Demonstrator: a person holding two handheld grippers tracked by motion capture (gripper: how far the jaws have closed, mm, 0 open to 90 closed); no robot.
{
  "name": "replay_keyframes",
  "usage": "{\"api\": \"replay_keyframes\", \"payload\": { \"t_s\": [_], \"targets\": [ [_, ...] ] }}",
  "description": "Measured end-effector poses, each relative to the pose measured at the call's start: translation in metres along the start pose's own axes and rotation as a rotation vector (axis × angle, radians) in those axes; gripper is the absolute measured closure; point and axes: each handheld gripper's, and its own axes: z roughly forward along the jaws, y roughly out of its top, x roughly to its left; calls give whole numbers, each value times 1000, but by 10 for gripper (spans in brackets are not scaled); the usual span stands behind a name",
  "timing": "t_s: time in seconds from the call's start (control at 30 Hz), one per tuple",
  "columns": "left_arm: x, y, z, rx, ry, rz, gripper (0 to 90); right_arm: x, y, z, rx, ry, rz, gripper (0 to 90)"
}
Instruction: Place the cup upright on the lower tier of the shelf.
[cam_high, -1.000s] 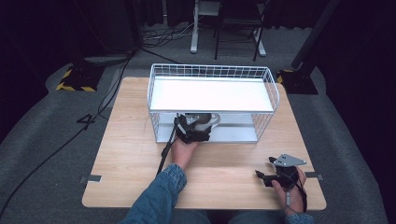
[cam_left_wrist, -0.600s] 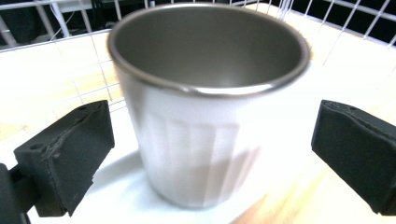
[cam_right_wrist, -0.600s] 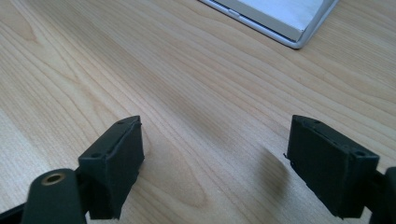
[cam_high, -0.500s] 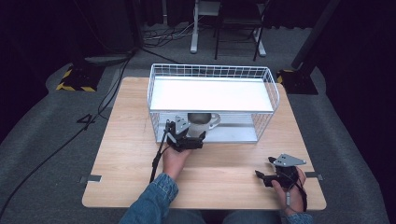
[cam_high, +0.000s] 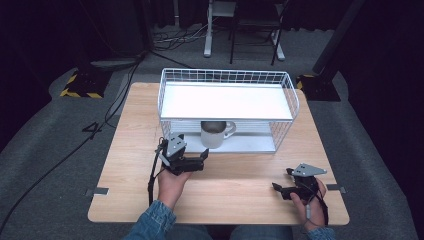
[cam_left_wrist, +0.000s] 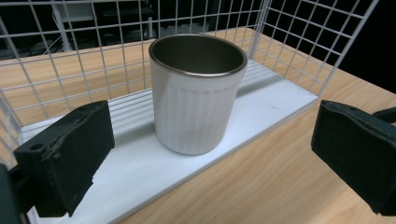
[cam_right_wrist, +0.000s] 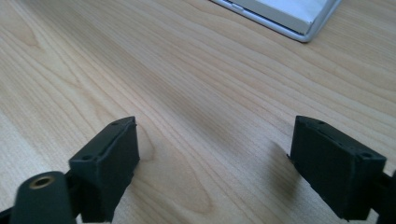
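Figure: the mug (cam_high: 214, 134) stands upright on the white lower shelf (cam_high: 250, 144) of the wire rack (cam_high: 228, 80), near the shelf's front edge, with its handle (cam_high: 230, 129) pointing away from my left gripper. In the left gripper view the mug (cam_left_wrist: 196, 91) is empty and sits free, touching neither jaw.

Change: a second ago my left gripper (cam_high: 192, 161) was up against the rack opening with the mug between its jaws; half a second ago it was already drawing back. It now rests on the table (cam_high: 125, 150) just in front of the rack, jaws spread wide and holding nothing. I read this as the release completed: the mug is left on the lower shelf and the gripper is clear of the wires.

My right gripper (cam_high: 284, 188) lies on the table well to the right of the rack's front, unchanged across the three frames, its jaws also spread apart over bare wood (cam_right_wrist: 201, 107).

Judgement: the placing step looks finished; what remains, if anything, is to bring the left hand (cam_high: 171, 182) fully away from the rack.
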Motion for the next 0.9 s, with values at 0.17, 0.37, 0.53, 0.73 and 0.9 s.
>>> {"api": "replay_keyframes", "payload": {
  "t_s": [0.17,0.37,0.53,0.73,0.9],
  "targets": [
    [1,-4,-22,1,6,-4,0,-1,0,0,7,10,13,149],
    [10,-11,-44,32,25,6,0,-2,1,1,8,10,14,147],
    [23,-20,-65,33,53,-11,2,-2,1,1,8,9,15,147],
    [40,-24,-88,53,74,1,1,-2,1,1,8,10,14,146],
    [54,-34,-101,88,67,-21,2,-2,1,1,8,9,15,147]
  ]
}}
